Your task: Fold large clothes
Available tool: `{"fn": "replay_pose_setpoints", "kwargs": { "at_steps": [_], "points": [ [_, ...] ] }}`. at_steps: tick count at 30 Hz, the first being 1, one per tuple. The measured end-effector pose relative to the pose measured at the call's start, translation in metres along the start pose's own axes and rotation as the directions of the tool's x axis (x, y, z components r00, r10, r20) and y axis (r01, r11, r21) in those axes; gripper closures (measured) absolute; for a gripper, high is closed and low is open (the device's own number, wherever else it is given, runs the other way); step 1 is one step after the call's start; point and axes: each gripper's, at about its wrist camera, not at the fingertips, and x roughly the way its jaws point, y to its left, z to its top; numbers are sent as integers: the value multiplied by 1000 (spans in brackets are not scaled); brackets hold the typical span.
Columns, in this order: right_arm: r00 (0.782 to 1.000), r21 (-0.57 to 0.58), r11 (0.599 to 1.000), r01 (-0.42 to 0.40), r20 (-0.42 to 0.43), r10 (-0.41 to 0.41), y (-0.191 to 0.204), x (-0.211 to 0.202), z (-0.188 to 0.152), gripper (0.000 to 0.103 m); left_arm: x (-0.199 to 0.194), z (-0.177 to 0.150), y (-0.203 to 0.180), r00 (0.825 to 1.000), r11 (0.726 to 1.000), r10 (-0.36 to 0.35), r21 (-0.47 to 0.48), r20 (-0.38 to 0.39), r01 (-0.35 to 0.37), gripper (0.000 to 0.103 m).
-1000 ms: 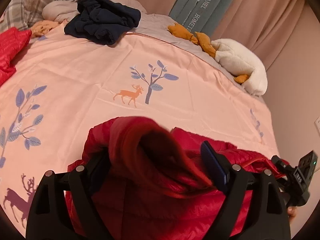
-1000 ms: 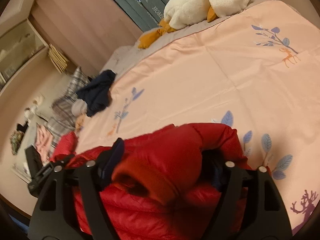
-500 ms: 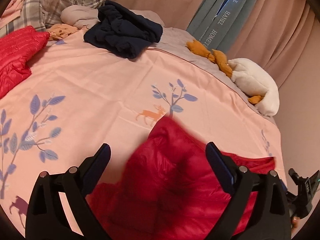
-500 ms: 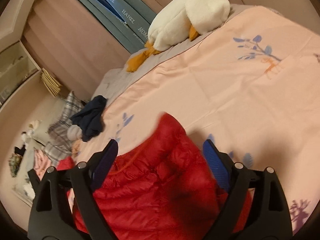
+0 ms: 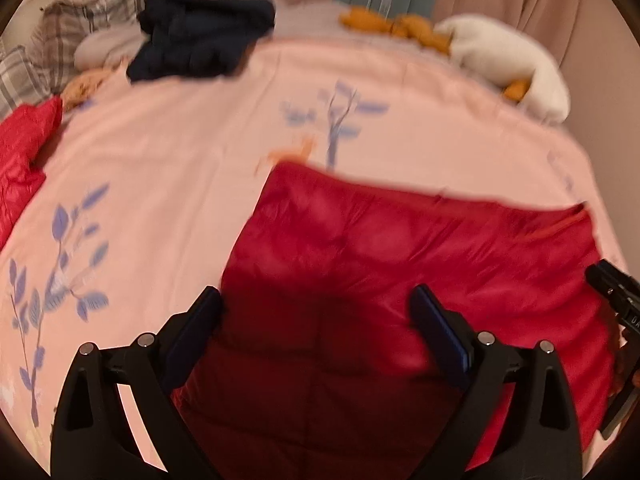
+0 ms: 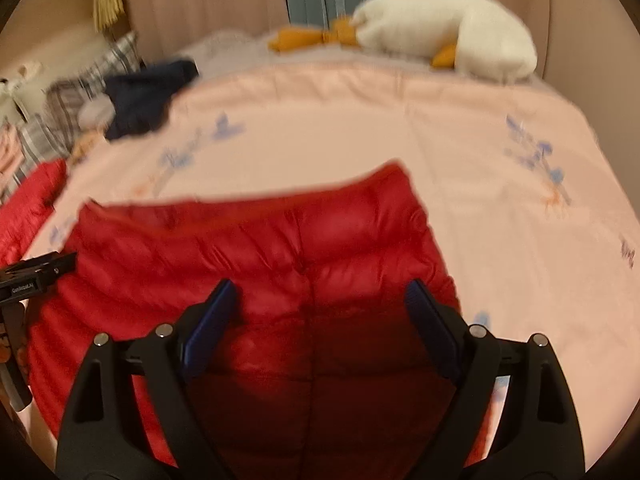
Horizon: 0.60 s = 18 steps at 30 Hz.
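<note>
1. The red puffer jacket [image 5: 360,280] lies flat on the pink bedspread [image 5: 180,152] at the near side of the bed, its far edge running straight across both views.
2. Beyond that edge the bedspread is bare up to the printed tree and deer, so there is wide open cloth ahead of the jacket.
3. To the left of the jacket, more bare bedspread reaches as far as a second red garment [image 5: 24,152] at the left edge.
4. At the far side sit a dark navy pile of clothes [image 5: 200,44], plaid pillows [image 5: 52,48] and a white plush goose [image 6: 448,36] with orange feet, all well apart from the jacket.
5. In the right wrist view the jacket's right edge leaves a broad strip of bedspread free toward the bed's right side.
6. The left gripper [image 5: 316,312] points steeply down over the jacket's left part, jaws spread wide, nothing pinched between the pads.
7. The right gripper [image 6: 320,304] tilts down over the jacket's right part, jaws likewise wide apart, holding nothing.
8. Each gripper shows at the rim of the other's view, so the two stand side by side above the jacket.
</note>
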Motion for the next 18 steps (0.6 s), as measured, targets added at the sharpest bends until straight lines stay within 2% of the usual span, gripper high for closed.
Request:
{"fn": "replay_pose_setpoints", "kwargs": {
  "at_steps": [1, 4, 10, 13, 18],
  "points": [
    [1000, 8, 1000, -8, -25, 8, -1, 8, -5, 15, 8, -4, 3, 1000, 1000, -16, -5, -25, 16, 7],
    [999, 36, 999, -33, -10, 34, -5, 16, -16, 14, 10, -9, 8, 999, 999, -38, -29, -12, 38, 5],
    [998, 66, 996, -59, 7, 59, -9, 14, -20, 14, 6, -13, 4, 1000, 1000, -13, -20, 27, 14, 4],
    [999, 82, 996, -37, 38, 34, -8, -4, -21, 14, -12, -17, 0, 998, 1000, 19, -16, 56, -18, 4],
    [990, 70, 995, -74, 126, 65, 4, -51, -31, 14, -59, -33, -14, 989, 999, 20, 41, 146, -26, 4]
  ]
}}
